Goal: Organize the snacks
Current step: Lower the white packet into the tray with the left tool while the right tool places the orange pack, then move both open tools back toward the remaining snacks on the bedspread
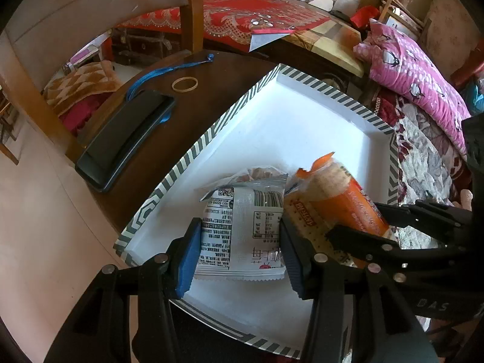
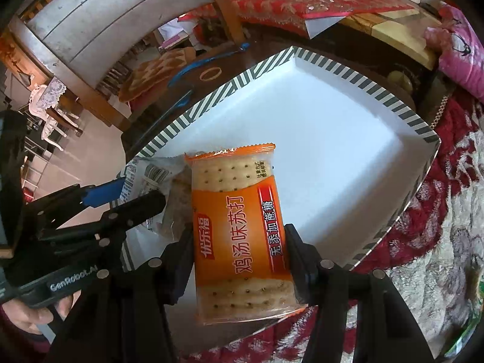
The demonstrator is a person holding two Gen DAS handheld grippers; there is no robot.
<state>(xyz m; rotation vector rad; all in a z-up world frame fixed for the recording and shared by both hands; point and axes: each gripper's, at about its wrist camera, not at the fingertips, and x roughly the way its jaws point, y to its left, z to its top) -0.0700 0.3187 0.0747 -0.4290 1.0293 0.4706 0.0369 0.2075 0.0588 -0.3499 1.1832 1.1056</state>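
Observation:
A white tray [image 1: 302, 127] with a grey striped rim sits on a dark round table; it also shows in the right wrist view [image 2: 332, 127]. My left gripper [image 1: 240, 245] is shut on a silver-white snack packet [image 1: 242, 227], held over the tray's near corner; the packet also shows in the right wrist view [image 2: 154, 178]. My right gripper [image 2: 239, 260] is shut on an orange cracker packet [image 2: 239, 220], held over the tray beside the white packet. The cracker packet also shows in the left wrist view [image 1: 338, 199], with the right gripper [image 1: 360, 220] around it.
A black phone-like case [image 1: 127, 136], a blue lanyard [image 1: 169, 72] and a rubber band [image 1: 184, 84] lie on the table left of the tray. A wooden chair [image 1: 90, 9] stands behind. A patterned bedspread [image 2: 438, 227] and pink pillow [image 1: 417, 81] lie to the right.

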